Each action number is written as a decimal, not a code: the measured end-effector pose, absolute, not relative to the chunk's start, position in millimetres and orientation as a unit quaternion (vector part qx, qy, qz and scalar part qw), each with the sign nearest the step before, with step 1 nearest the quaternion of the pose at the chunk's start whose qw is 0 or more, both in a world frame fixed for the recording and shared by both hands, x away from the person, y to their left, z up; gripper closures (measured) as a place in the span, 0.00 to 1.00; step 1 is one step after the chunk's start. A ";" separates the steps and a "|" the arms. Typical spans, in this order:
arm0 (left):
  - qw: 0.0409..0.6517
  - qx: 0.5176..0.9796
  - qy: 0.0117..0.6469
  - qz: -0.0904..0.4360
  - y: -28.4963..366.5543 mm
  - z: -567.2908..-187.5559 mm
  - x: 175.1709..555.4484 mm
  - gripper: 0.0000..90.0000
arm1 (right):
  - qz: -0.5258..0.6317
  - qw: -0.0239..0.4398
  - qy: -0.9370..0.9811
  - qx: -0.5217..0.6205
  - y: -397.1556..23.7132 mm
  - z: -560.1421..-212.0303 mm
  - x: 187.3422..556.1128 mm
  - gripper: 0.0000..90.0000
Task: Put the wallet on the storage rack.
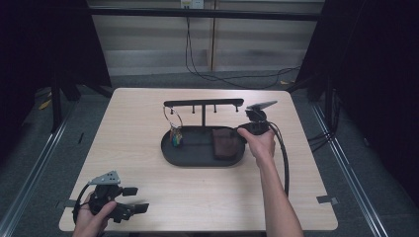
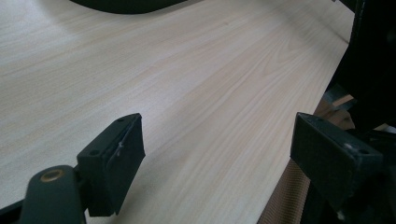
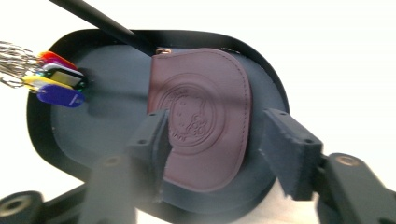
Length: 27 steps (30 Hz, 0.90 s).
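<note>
Nearest the person, the left gripper rests at the front left corner of the pale wooden table, jaws wide apart with nothing between them. Farther out, the right gripper hovers over the dark oval tray with its jaws parted and off the maroon embossed leather pouch, which lies flat in the tray's right half. The pouch looks delivered; only drawing the hand back seems left. Beyond, coloured key tags hang from the black T-shaped stand.
</note>
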<state>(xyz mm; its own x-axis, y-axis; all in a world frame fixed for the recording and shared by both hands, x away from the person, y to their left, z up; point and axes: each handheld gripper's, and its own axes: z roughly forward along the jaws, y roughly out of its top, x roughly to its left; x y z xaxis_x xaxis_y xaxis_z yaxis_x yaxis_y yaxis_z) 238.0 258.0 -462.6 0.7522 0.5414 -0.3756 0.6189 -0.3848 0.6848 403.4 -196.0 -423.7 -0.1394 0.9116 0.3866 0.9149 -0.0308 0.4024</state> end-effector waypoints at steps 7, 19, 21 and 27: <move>0.430 0.831 0.351 -0.047 256.9 -463.2 238.3 0.19 | -0.325 -0.009 -0.694 -0.642 -207.3 -422.2 388.0 0.32; 0.433 0.828 0.354 -0.043 259.1 -462.3 238.7 0.19 | -0.374 -0.028 -0.683 -0.627 -227.1 -425.2 359.5 0.27; 0.434 0.827 0.356 -0.043 259.2 -462.2 238.8 0.19 | -0.376 -0.039 -0.689 -0.618 -227.9 -424.5 353.8 0.24; 0.433 0.826 0.359 -0.041 259.5 -463.3 239.5 0.19 | -0.393 -0.070 -0.690 -0.604 -234.8 -424.4 335.8 0.20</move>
